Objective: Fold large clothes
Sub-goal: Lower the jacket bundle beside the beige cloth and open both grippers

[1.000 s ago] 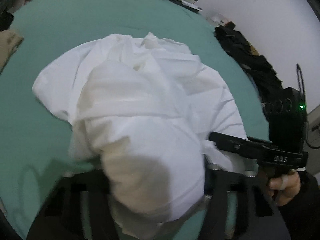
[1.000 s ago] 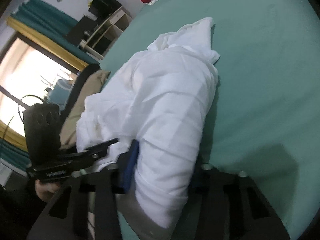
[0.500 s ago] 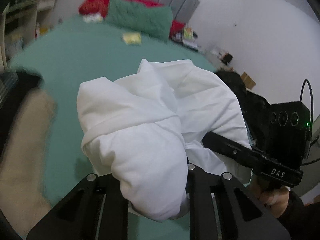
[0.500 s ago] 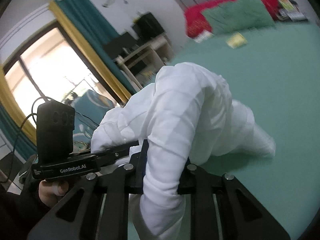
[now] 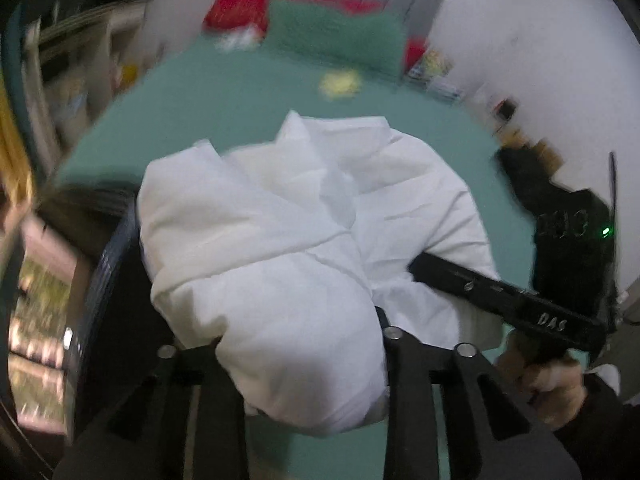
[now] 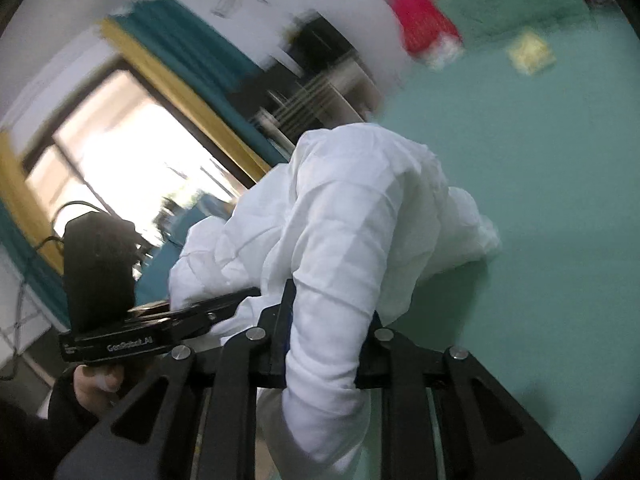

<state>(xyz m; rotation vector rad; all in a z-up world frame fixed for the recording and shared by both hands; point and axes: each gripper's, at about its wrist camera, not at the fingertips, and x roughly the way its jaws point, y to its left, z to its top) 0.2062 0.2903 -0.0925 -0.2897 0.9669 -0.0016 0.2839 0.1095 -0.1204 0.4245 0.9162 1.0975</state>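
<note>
A large white garment (image 5: pixel 280 240) hangs bunched over the green bed sheet (image 5: pixel 224 112). My left gripper (image 5: pixel 296 332) has a thick fold of it between its fingers; the jaws are opening a little, with the cloth still filling the gap. In the right wrist view my right gripper (image 6: pixel 326 320) is shut on another fold of the white garment (image 6: pixel 340 220), which drapes down over the jaws. The two grippers sit close side by side. A hand holds the right gripper (image 5: pixel 500 296) at the left view's right edge. The fingertips are hidden by cloth.
A green pillow (image 5: pixel 336 36) and a red pillow (image 5: pixel 240 4) lean on the headboard, with a small yellow item (image 5: pixel 340 82) on the sheet. Dark clothes (image 5: pixel 520 176) lie by the right wall. A bright window (image 6: pixel 120 152) with teal curtains and shelves (image 6: pixel 320 92) stand left of the bed.
Both grippers have risen with the garment, lifting most of it off the sheet. The views have tilted up toward the headboard and window. The cloth is bunched tighter between the jaws.
</note>
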